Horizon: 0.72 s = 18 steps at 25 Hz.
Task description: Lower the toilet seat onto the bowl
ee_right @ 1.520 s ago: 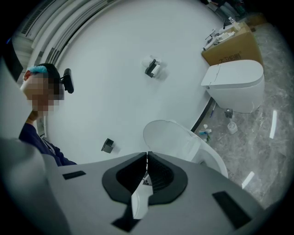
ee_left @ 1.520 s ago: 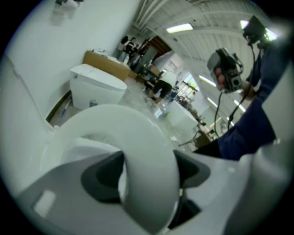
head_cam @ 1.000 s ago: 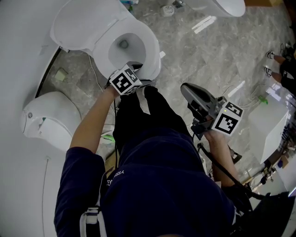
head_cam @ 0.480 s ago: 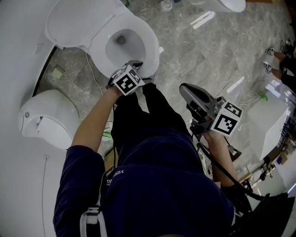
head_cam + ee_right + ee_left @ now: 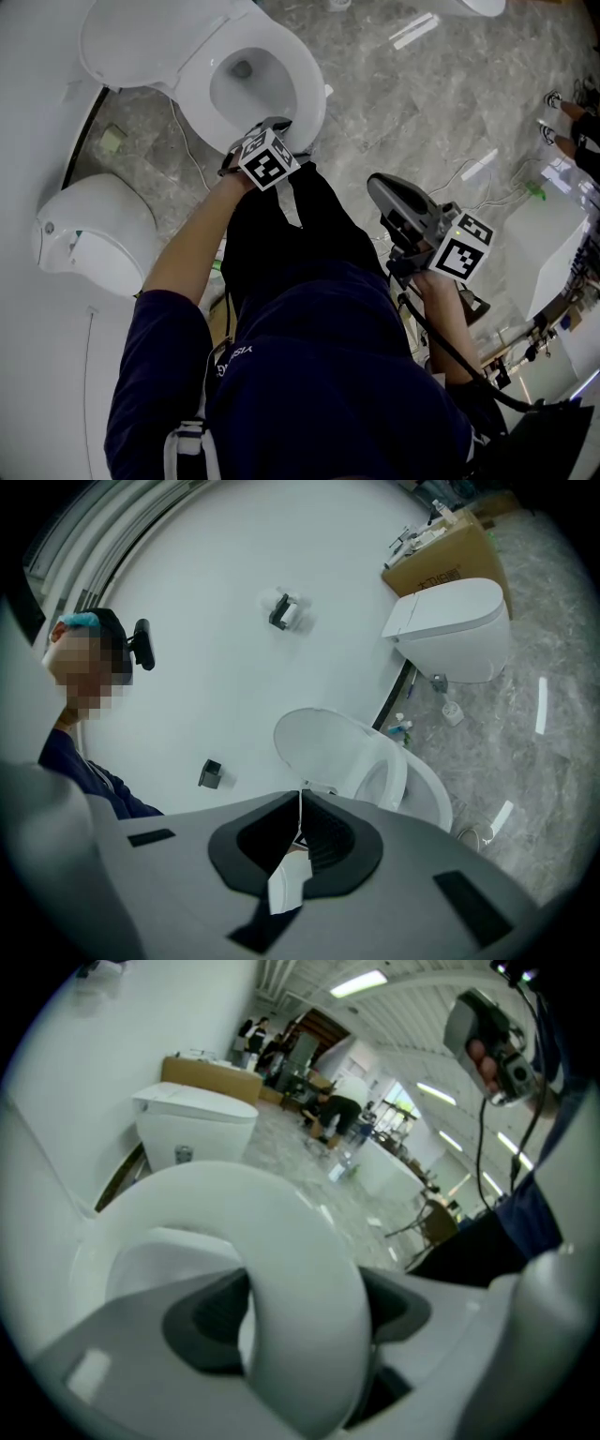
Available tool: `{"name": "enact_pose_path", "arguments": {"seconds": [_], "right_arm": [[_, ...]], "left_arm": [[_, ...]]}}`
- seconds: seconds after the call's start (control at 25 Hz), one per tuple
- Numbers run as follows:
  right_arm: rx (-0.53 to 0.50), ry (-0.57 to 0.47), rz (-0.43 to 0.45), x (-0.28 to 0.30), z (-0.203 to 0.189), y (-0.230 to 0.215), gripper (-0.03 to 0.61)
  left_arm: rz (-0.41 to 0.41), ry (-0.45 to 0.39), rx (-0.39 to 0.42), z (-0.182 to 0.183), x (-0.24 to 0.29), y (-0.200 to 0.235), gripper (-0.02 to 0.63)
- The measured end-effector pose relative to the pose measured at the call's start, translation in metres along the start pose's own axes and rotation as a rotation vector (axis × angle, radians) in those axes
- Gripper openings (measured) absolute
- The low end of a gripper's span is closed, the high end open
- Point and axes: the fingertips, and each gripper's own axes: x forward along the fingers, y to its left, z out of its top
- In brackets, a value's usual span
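Note:
A white toilet stands against the curved wall with its lid leaning back. The toilet seat lies low over the bowl; in the right gripper view the seat still tilts a little above the bowl. My left gripper holds the seat's front edge. In the left gripper view the thick seat ring fills the gap of the left gripper, touching both pads. My right gripper hangs away from the toilet at my right side, and it is shut and empty.
A second white toilet stands to the left along the wall. Cables run over the marble floor. A white box and someone's feet are at the right. A cardboard box sits behind the far toilet.
The left gripper has moved slightly forward and right with the seat's front edge, and the seat ring looks rounder and lower over the bowl. The right gripper has barely moved.

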Motion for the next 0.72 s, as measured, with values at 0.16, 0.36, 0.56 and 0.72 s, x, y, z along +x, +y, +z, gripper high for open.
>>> {"name": "enact_pose_path", "arguments": {"seconds": [0.16, 0.36, 0.56, 0.72], "right_arm": [[0.019, -0.003, -0.006, -0.005, -0.007, -0.010, 0.009], [0.037, -0.009, -0.012, -0.010, -0.015, -0.018, 0.009], [0.054, -0.002, -0.024, -0.015, -0.023, -0.025, 0.009], [0.071, 0.010, -0.034, -0.017, -0.031, -0.036, 0.009]], "left_arm": [[0.009, 0.017, 0.005, -0.004, 0.012, 0.000, 0.356], [0.019, 0.049, 0.010, -0.013, 0.028, -0.001, 0.360], [0.046, 0.080, 0.021, -0.022, 0.045, -0.002, 0.365], [0.072, 0.108, 0.029, -0.030, 0.065, -0.001, 0.367]]}}
